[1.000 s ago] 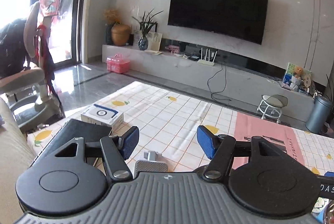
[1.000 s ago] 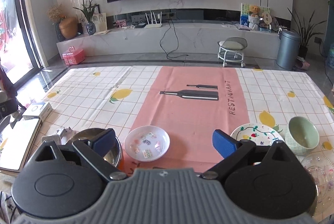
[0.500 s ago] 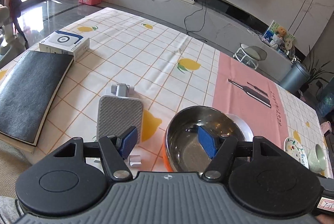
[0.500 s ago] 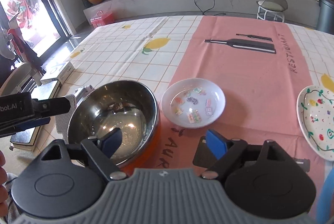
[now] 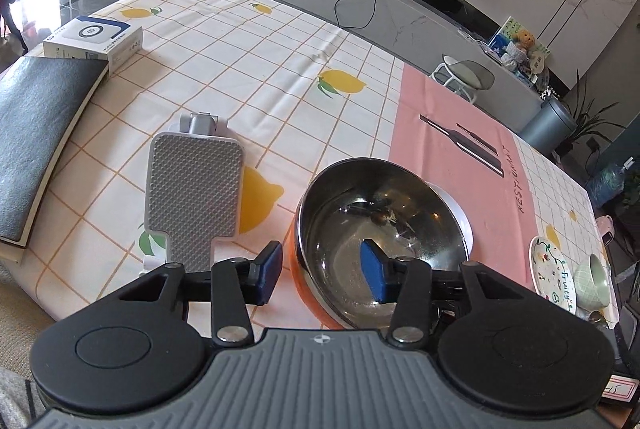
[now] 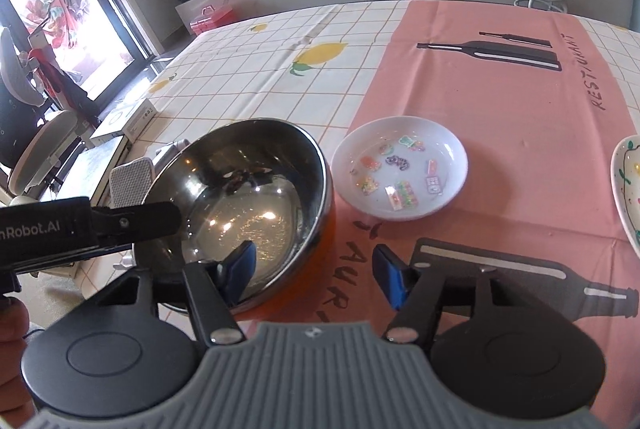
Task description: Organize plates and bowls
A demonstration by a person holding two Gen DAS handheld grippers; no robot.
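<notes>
Steel, orange-sided round bowl (image 5: 380,229)

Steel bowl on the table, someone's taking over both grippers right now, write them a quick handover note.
Left gripper: open, straddling the steel bowl's near left rim, not closed.
Right gripper: open, straddling the bowl's right rim, empty.
Steel bowl with orange outside sits at the near left of the table. White dish with stickers lies just right of it. Painted plate and green bowl are further right.
Done: nothing stacked yet.
Left: grip the bowl, then gather the plates and bowls.
</notes>
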